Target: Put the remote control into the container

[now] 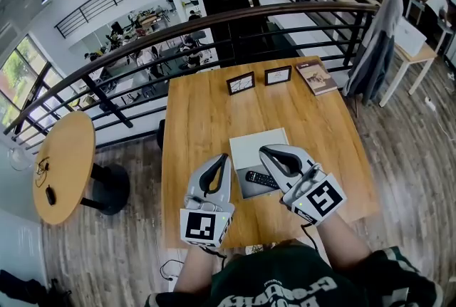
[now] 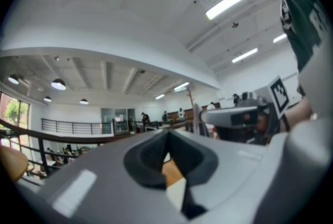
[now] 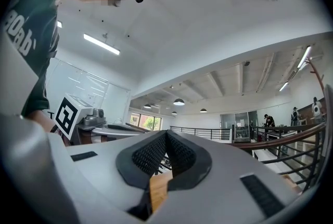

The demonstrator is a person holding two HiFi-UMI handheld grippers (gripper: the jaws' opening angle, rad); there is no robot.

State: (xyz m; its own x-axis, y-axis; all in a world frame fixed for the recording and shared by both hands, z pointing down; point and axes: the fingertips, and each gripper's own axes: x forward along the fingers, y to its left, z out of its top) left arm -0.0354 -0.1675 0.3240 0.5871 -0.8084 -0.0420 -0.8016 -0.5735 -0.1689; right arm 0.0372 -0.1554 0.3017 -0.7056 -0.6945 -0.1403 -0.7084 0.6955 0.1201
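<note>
My left gripper [image 1: 224,157] had its jaws pressed together with nothing between them, and my right gripper [image 1: 263,150] was the same, tips meeting on empty air. Both were held low over the near part of the wooden table [image 1: 196,120], pointing away from me, with the pale flat container [image 1: 256,143] between them. The black remote control [image 1: 260,179] lay at the near end of that container, just beside my right gripper and partly covered by it, touched by neither pair of jaws. At the far edge of the table stood two small framed cards [image 1: 241,82], with a book [image 1: 316,77] lying to their right.
</note>
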